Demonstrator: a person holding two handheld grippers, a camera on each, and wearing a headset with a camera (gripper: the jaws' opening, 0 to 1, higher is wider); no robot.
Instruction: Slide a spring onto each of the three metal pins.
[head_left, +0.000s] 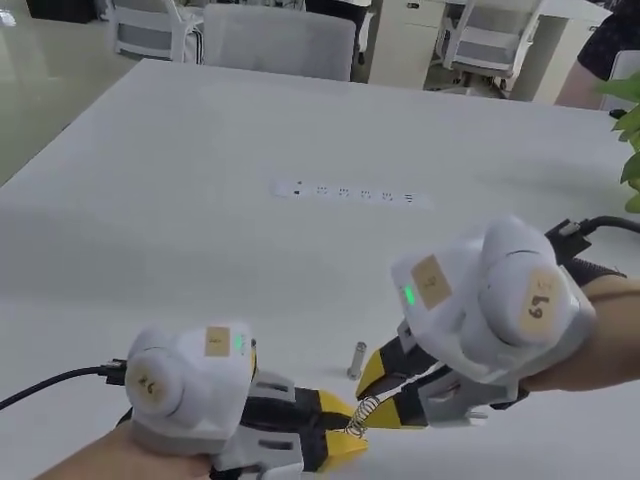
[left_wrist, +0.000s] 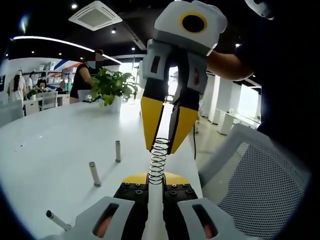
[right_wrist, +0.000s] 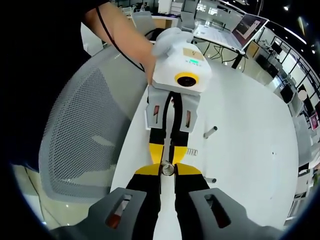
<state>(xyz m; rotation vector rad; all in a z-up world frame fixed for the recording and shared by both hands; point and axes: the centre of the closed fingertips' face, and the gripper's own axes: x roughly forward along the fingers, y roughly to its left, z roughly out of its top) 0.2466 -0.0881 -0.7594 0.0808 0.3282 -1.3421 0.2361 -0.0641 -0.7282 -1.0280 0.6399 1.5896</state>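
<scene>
Head view: left tool (head_left: 345, 428) and right tool (head_left: 381, 399) nose to nose, each tight on spring (head_left: 362, 413)

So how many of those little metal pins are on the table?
3, in the left gripper view: farthest pin standing, middle pin standing, nearest pin tilted. Others may be hidden.

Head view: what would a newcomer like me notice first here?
A small coil spring spans the yellow jaw tips of the left gripper and the right gripper, both pinching it above the near edge of the white table. Bare metal pins stand nearby.
</scene>
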